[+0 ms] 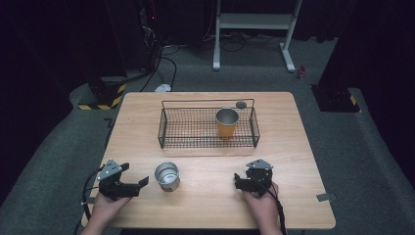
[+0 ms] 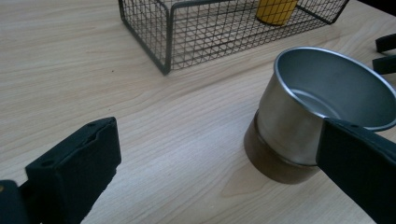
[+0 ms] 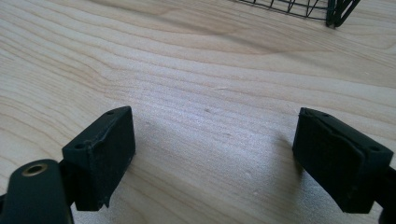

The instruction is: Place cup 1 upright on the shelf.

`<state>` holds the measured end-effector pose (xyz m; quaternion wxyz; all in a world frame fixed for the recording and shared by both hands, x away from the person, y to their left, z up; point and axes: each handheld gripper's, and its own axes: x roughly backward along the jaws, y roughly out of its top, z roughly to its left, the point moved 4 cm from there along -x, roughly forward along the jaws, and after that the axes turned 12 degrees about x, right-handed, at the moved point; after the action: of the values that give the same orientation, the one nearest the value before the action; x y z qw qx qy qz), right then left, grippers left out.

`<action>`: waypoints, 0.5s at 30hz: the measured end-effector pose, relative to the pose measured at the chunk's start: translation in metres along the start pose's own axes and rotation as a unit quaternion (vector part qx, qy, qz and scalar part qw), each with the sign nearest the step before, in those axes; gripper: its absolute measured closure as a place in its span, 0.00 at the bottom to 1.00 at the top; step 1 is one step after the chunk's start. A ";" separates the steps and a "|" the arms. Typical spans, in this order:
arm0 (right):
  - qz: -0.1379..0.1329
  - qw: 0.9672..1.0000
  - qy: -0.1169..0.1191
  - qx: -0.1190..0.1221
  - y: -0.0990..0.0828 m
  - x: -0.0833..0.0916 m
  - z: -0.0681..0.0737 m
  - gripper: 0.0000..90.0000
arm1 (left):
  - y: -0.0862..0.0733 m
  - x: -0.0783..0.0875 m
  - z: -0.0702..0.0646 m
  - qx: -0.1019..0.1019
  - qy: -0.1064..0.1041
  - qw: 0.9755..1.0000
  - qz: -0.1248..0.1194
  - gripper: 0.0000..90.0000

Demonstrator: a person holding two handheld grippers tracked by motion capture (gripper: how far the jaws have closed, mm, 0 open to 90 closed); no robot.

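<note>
Jaws on our left gripper stand wide, the steel cup just beside them at lower centre of the high view; we judge the step is gripping that cup for the wire basket; we should straddle its wall squarely, not clip the rim; our right gripper rests wide and empty at lower right; bare table lies between cup and basket, whose right half holds a yellow cup.
</note>
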<state>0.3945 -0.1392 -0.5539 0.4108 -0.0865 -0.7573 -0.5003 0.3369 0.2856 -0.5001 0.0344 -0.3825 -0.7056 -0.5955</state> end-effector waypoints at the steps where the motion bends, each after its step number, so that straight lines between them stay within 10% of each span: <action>1: 0.000 1.000 0.000 0.000 0.000 0.000 0.000 0.14 | 0.000 0.000 -0.001 -0.002 0.000 1.000 -0.003 0.01; 15: 0.000 1.000 0.000 0.000 0.000 0.000 0.000 0.14 | 0.003 0.000 -0.017 -0.005 -0.027 1.000 -0.012 0.01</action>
<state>0.3946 -0.1393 -0.5539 0.4105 -0.0862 -0.7576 -0.5001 0.3315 0.2706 -0.4920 0.0064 -0.3898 -0.7082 -0.5887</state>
